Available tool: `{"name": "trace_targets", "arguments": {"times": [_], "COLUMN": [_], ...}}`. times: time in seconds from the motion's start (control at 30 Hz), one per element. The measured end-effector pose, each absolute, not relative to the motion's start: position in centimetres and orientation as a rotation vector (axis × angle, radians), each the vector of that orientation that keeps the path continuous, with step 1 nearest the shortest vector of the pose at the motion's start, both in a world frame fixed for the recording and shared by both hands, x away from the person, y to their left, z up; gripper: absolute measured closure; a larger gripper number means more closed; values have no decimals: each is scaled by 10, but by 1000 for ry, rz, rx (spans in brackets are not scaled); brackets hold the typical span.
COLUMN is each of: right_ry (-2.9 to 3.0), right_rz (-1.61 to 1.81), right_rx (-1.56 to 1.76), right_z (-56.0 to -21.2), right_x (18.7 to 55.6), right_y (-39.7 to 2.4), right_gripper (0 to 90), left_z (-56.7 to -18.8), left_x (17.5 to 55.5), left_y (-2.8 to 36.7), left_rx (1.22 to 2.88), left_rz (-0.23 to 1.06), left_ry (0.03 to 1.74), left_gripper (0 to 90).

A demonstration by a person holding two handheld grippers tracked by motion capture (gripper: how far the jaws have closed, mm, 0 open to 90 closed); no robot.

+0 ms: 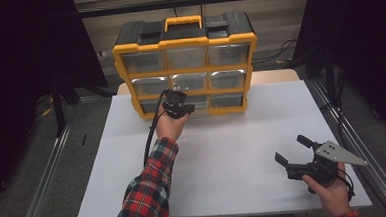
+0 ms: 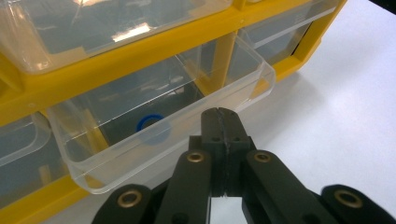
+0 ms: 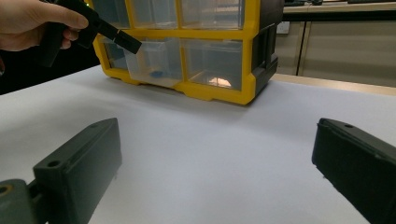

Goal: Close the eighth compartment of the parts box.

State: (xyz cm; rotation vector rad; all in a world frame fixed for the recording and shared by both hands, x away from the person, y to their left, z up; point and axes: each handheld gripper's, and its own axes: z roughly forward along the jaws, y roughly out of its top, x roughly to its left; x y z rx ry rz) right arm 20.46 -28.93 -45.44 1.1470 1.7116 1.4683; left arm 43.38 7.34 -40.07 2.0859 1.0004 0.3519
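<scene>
At the front of the yellow organizer (image 1: 185, 64), its bottom-middle clear drawer (image 2: 159, 126) stands pulled out just ahead of the left gripper (image 2: 221, 114), whose jaws are pressed together, while the spread right gripper (image 1: 294, 150) rests well apart on the tabletop (image 1: 223, 147).

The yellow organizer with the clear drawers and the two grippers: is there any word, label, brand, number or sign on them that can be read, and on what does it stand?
No text can be read in any view.
Yellow organizer: no brand, word or number shows on its frame or handle.
Clear drawer that stands pulled out: no label; a blue ring lies inside, with no writing that can be made out.
Left gripper and right gripper: no markings visible.
</scene>
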Motion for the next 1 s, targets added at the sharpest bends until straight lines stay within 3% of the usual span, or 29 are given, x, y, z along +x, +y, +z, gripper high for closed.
{"name": "trace_targets", "arguments": {"times": [1.0], "right_ry": [1711], "right_rz": [1473], "right_rx": [1147], "right_z": [-454], "right_x": [205], "right_y": [-289], "right_gripper": [9], "left_z": [-402], "left_x": [440], "left_y": [71], "left_rx": [2082], "left_rz": [382], "left_ry": [1007], "left_gripper": [900]}}
